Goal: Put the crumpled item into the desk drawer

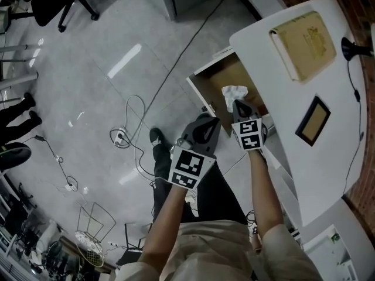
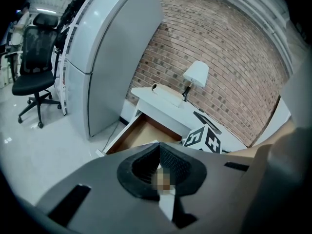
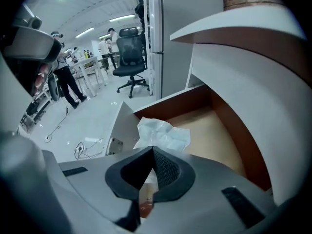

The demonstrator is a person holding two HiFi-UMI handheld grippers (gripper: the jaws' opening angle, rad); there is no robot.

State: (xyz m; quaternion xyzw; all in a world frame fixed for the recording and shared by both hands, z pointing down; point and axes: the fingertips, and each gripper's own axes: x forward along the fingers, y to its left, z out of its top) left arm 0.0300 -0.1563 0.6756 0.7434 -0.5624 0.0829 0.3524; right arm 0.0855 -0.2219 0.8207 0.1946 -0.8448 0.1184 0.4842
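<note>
My right gripper is clamped on the crumpled white paper, with its jaws pinching the wad's lower edge, and I hold it above the bare wooden bottom of the open desk drawer. My left gripper hangs just beside the right one, on the floor side of the drawer's front panel, with its jaws pressed together and nothing between them. On the white desk top lie a tan book and a dark-framed panel, both apart from the drawer's opening.
</note>
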